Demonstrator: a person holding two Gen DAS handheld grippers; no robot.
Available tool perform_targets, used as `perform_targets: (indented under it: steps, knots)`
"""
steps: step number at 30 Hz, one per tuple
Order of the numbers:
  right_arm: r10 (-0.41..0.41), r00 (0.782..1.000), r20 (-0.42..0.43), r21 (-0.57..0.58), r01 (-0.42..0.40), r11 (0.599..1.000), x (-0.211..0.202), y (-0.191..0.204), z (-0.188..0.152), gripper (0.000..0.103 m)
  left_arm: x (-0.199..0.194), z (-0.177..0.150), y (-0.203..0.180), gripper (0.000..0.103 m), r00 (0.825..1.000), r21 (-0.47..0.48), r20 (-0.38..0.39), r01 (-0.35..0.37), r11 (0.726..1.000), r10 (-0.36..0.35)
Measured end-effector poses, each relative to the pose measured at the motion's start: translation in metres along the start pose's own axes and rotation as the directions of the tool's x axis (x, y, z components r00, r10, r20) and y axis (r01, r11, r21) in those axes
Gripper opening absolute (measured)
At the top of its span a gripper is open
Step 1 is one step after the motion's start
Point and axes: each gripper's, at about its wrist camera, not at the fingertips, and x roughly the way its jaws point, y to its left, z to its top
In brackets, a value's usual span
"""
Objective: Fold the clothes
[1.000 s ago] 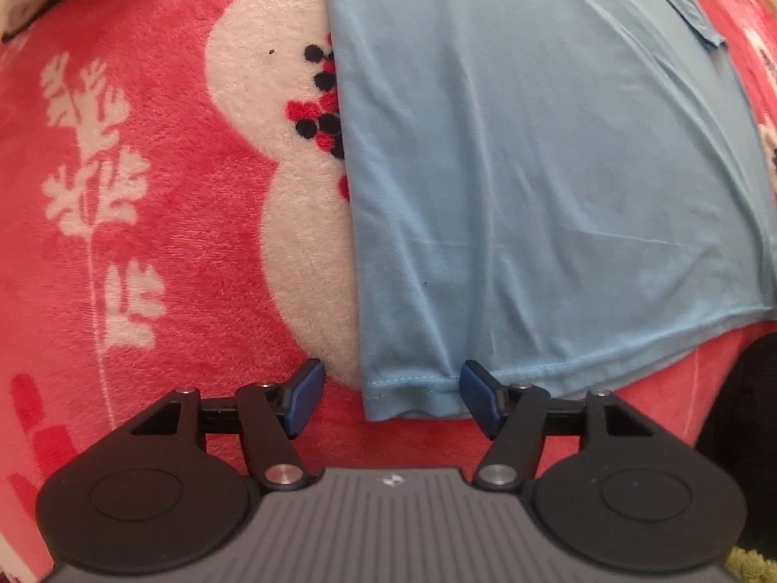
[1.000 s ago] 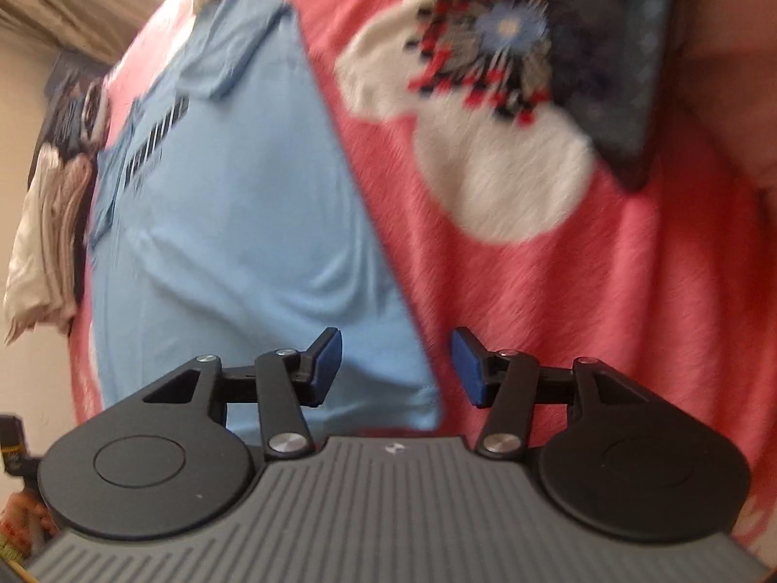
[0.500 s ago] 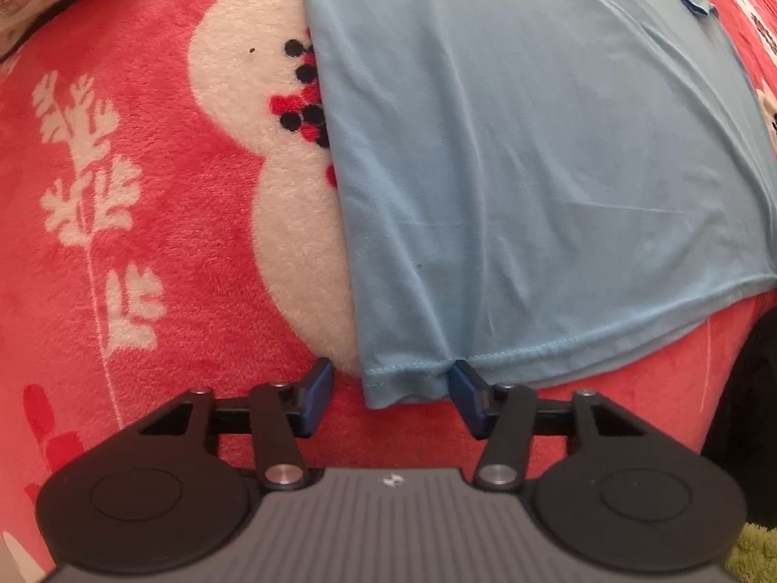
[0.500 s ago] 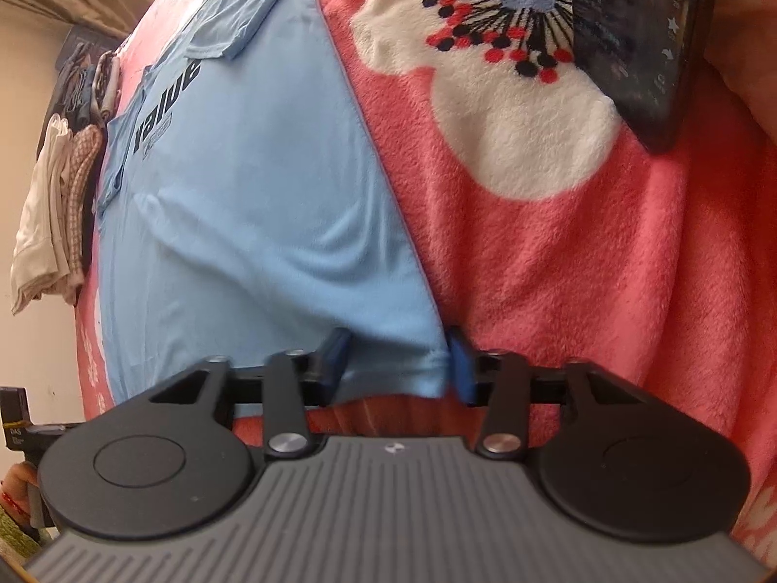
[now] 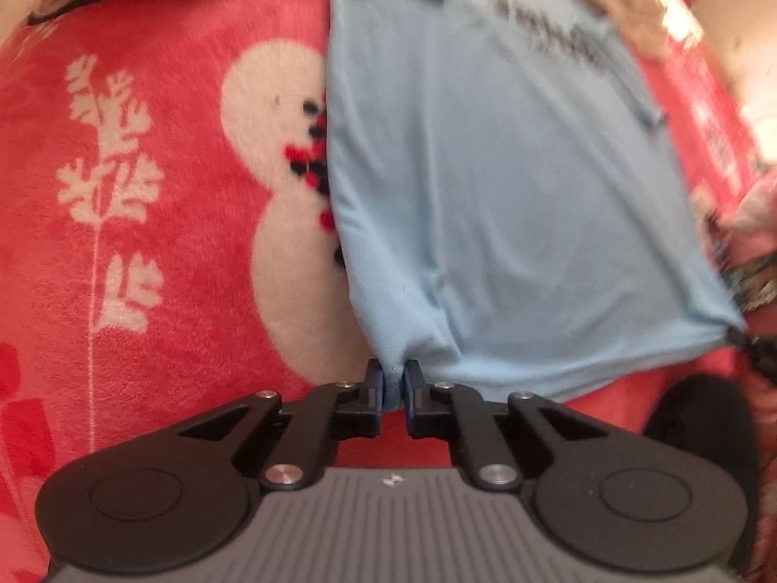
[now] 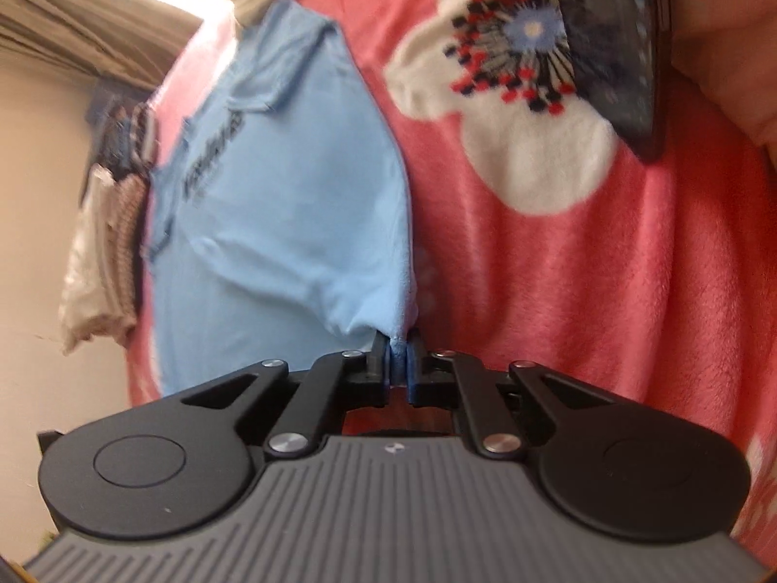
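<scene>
A light blue T-shirt [image 5: 505, 204] with dark lettering near its far end lies on a red fleece blanket [image 5: 160, 291]. My left gripper [image 5: 393, 381] is shut on the shirt's near left hem corner, and the cloth puckers up into it. My right gripper [image 6: 399, 364] is shut on the near right hem corner of the same shirt [image 6: 291, 214]. That corner is lifted off the blanket [image 6: 607, 316]. The right gripper also shows as a dark tip at the right edge of the left wrist view [image 5: 745, 342].
The blanket carries white snowman [image 5: 281, 184] and flower [image 6: 524, 111] prints. A dark phone-like object [image 6: 616, 39] lies on it at the far right. Other clothes [image 6: 107, 243] lie beyond the shirt's left side, next to a wall.
Both grippers have closed from open onto the shirt's two hem corners. They have lifted the hem, so the cloth bunches at the fingers.
</scene>
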Motion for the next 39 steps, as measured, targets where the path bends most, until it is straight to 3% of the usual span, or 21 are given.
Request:
perform_targets:
  steps: [5,16,22,26,30,33,39]
  knots:
    - [0.002,1.000,0.010,0.013,-0.002,1.000,-0.003,0.005,0.005,0.004,-0.015,0.011,-0.003,0.009,0.996,-0.030,0.067,0.058,0.998,-0.056]
    - [-0.021,1.000,0.001,0.047,0.021,0.999,-0.001,0.005,0.006,0.004,0.019,-0.004,0.012,0.009,0.999,-0.016,-0.053,-0.004,1.000,0.003]
    - [-0.032,0.999,-0.023,0.076,0.034,0.997,0.004,-0.002,0.000,0.004,0.027,-0.006,0.019,0.009,0.997,-0.047,-0.073,0.007,0.999,-0.011]
    - [0.028,1.000,0.006,0.110,-0.028,0.994,0.001,-0.002,0.003,0.004,0.011,0.001,0.029,0.009,0.996,-0.113,-0.014,0.081,0.990,-0.084]
    - [0.123,0.990,0.071,0.130,-0.131,0.983,-0.004,0.007,0.013,0.004,-0.011,0.019,0.035,0.009,0.983,-0.161,0.091,0.173,0.972,-0.160]
    - [0.163,0.981,0.105,0.125,-0.175,0.977,-0.001,0.021,0.029,0.004,-0.022,0.043,0.036,0.009,0.968,-0.188,0.147,0.229,0.955,-0.203]
    - [0.210,0.963,0.170,0.133,-0.233,0.963,0.017,0.045,0.081,0.004,-0.018,0.112,0.029,0.009,0.941,-0.255,0.259,0.284,0.925,-0.217]
